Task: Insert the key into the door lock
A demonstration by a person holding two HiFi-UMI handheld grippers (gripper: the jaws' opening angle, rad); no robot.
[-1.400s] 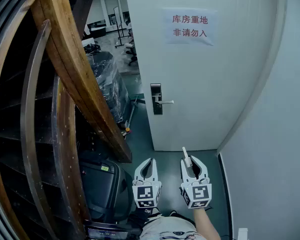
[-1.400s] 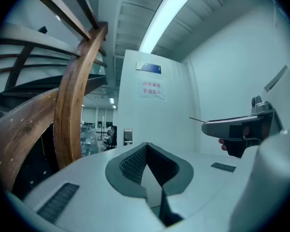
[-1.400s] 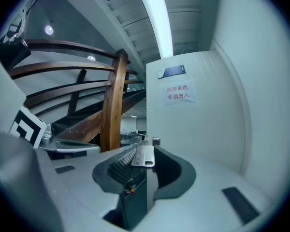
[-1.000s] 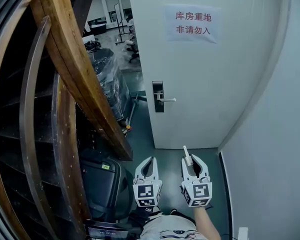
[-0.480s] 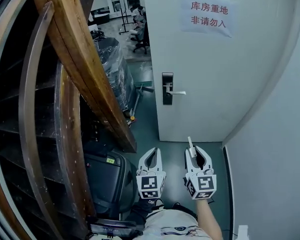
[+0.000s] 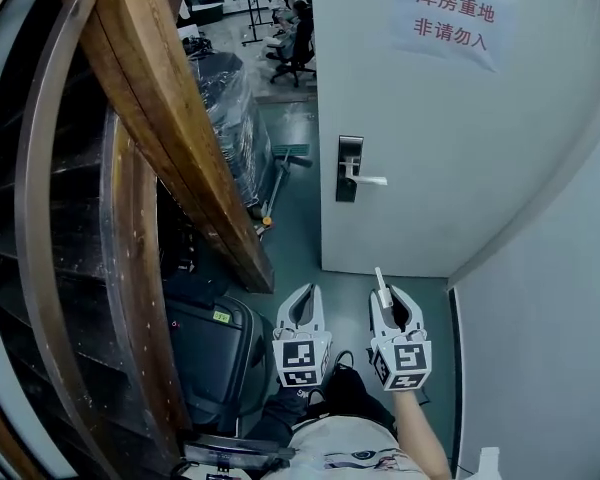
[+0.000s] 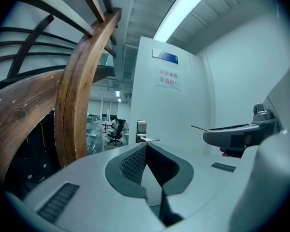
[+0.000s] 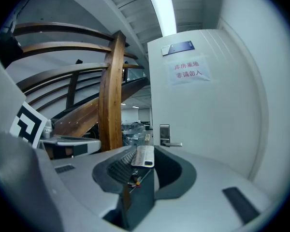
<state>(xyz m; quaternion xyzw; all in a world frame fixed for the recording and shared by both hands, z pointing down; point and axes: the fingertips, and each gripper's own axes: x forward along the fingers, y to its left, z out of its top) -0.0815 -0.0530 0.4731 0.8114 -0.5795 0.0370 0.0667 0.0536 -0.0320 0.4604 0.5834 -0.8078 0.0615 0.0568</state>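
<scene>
Wooden beam point(image 6: 170, 118) beside white door point(image 6: 430, 148)

Seen from above, a white door point(image 6: 430, 148) fills the upper right, with a paper sign point(image 6: 452, 18) in red characters near its top. A plain white wall point(image 6: 550, 318) runs down the right edge. A broad curved wooden beam point(image 6: 170, 118) sweeps from the upper left toward the centre. Grey-green floor point(image 6: 295, 218) shows in the middle. Plastic-wrapped goods point(image 6: 230, 118) stand beyond the beam, and an office chair point(image 6: 300, 53) sits at top centre. In the left gripper view, a long ceiling light point(image 7: 183, 11) glows along the top.
</scene>
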